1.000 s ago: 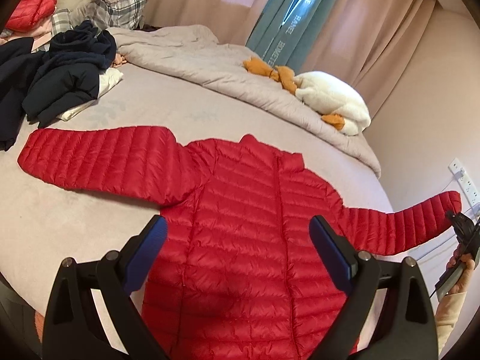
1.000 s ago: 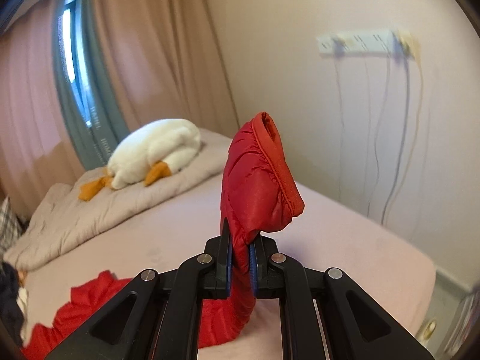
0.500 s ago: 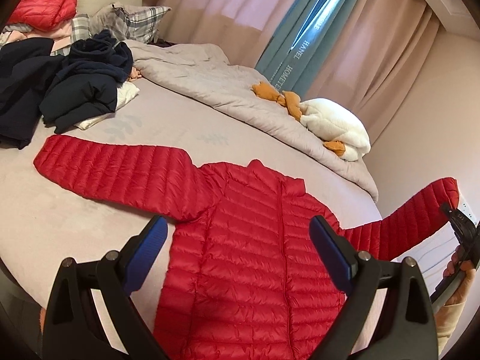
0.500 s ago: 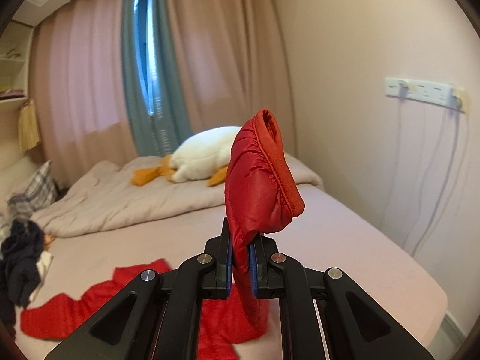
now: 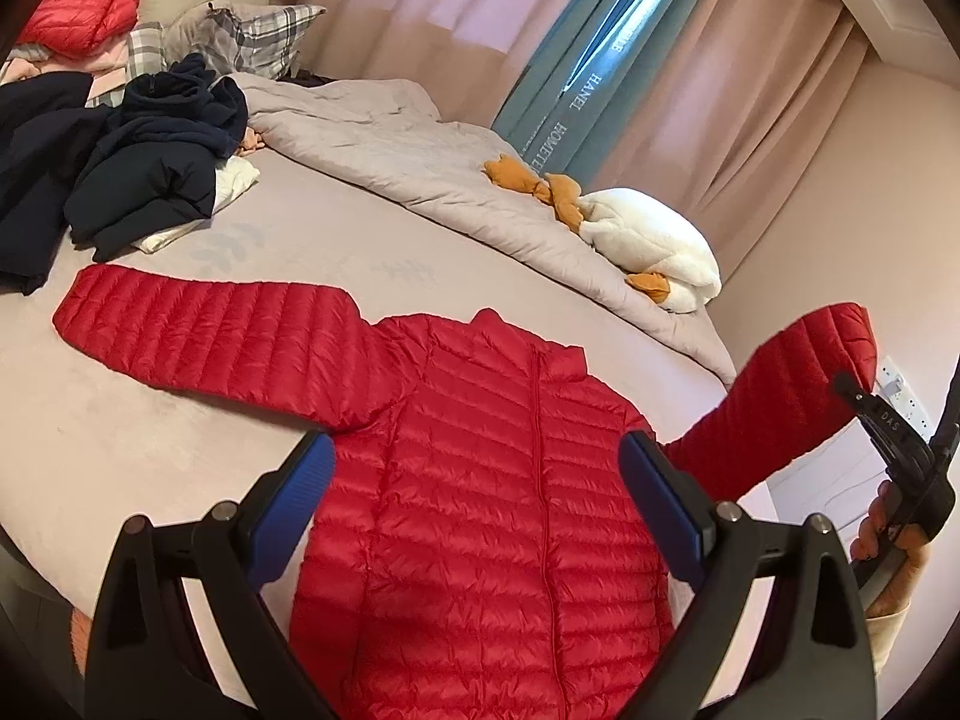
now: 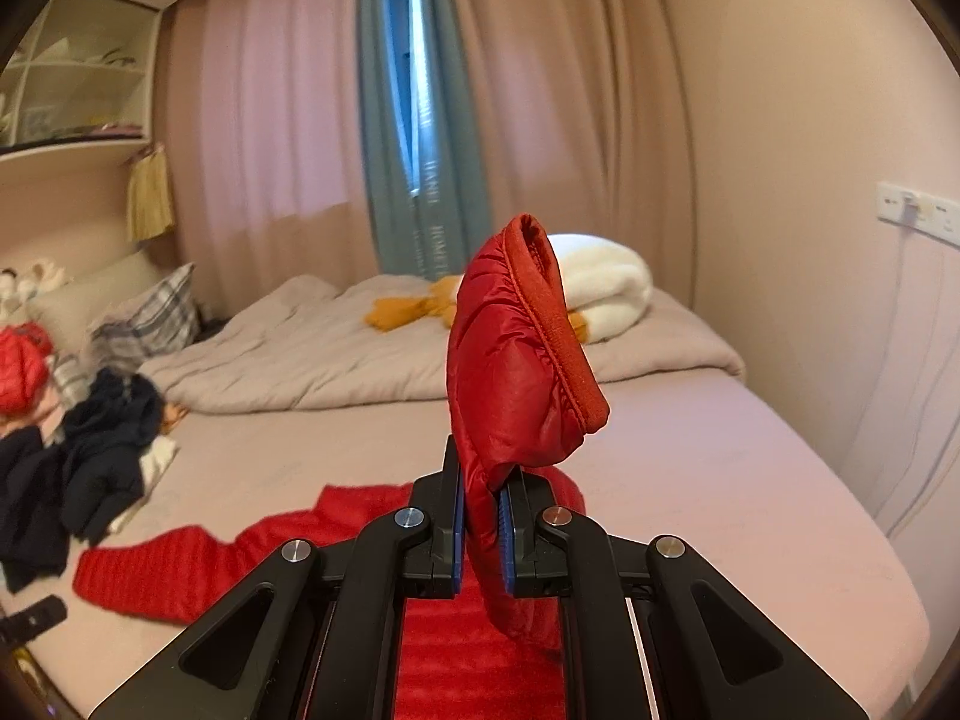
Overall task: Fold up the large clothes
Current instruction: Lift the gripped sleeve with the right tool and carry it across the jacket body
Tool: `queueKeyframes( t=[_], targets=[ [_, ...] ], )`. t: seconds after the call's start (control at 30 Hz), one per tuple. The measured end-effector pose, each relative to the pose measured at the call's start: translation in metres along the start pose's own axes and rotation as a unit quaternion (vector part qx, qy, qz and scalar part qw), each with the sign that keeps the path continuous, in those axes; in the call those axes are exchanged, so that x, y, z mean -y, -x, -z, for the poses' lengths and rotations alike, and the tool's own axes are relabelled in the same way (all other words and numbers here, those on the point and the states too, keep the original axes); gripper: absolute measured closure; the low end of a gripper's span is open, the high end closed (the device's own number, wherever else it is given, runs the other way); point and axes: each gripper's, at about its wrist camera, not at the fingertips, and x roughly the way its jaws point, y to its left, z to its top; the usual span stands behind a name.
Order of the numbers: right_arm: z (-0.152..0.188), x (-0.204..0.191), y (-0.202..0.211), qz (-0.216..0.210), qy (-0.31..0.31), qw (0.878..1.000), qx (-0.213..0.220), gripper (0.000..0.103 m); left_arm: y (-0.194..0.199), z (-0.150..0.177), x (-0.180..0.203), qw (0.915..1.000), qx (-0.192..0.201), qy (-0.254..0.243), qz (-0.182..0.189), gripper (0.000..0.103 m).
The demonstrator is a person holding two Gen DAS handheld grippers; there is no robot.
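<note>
A red quilted down jacket (image 5: 480, 480) lies front up on the bed, collar toward the far side, one sleeve (image 5: 204, 324) stretched out flat to the left. My left gripper (image 5: 477, 498) is open and empty, hovering above the jacket's body. My right gripper (image 6: 480, 516) is shut on the other sleeve's cuff (image 6: 528, 360), which stands up above the jaws. In the left wrist view that sleeve (image 5: 792, 396) is lifted off the bed at the right, held by the right gripper (image 5: 864, 396).
A pile of dark navy clothes (image 5: 120, 180) lies at the bed's left. A grey duvet (image 5: 420, 162) and a white and orange plush goose (image 5: 648, 240) lie at the far side. A wall with sockets (image 6: 912, 210) and cables stands close on the right.
My right gripper has lifted the sleeve cuff higher off the bed and swung left toward the jacket's body. My left gripper has stayed open above the jacket, its view tilting up a little.
</note>
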Motion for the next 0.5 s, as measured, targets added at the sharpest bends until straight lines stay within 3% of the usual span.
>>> queueKeyframes(
  t=[0.5],
  targets=[
    [0.023,-0.048,-0.006,-0.082,0.042,0.994,-0.058,0.093,0.001,0.001,-0.004,0.9999,-0.007,-0.007,-0.005,0.008]
  ],
)
